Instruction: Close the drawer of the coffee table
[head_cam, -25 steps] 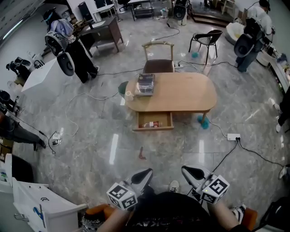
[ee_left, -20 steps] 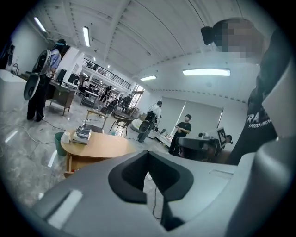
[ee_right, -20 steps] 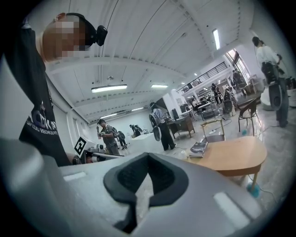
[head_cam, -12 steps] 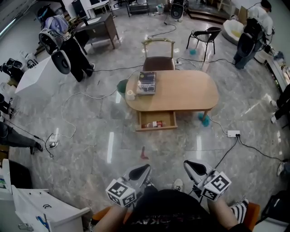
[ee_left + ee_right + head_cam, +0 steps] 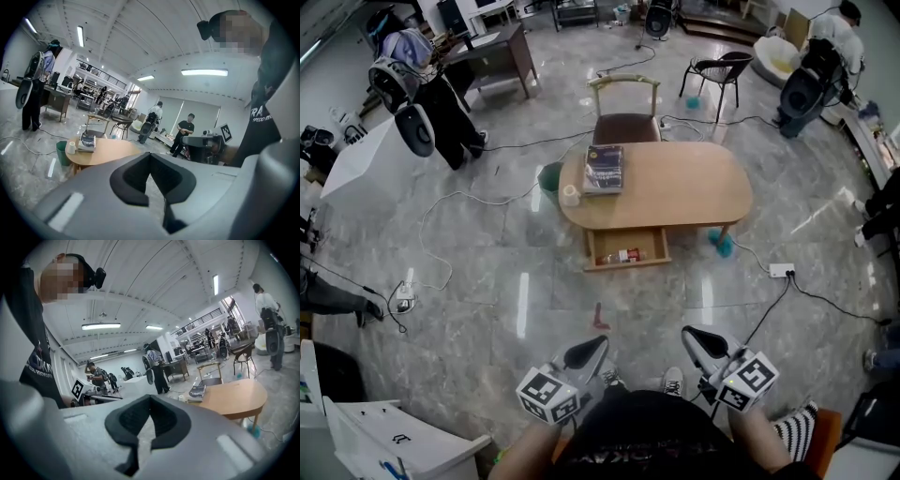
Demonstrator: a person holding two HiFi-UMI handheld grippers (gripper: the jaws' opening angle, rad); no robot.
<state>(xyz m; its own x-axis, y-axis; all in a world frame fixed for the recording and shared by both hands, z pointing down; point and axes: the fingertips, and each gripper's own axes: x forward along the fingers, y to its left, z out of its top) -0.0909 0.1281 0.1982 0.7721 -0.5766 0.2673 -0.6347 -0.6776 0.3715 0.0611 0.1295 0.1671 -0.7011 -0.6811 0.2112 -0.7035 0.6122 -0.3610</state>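
drawer (image 5: 625,255): open under the worktop (image 5: 684,192)'s near edge, small item inside
left tongs (image 5: 594,346): together, empty, well apart from drawer
right tongs (image 5: 692,335): together, empty

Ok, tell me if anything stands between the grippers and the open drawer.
Nothing visible blocks the way. Between the left gripper, the right gripper and the drawer lies open floor, with only a small reddish thing flat on it. A black cable runs off to the right.

The oval wooden table (image 5: 684,192) stands on a grey floor (image 5: 487,281). A stack of books (image 5: 604,169) lies at one end (a small white cup (image 5: 570,195) just beside it).
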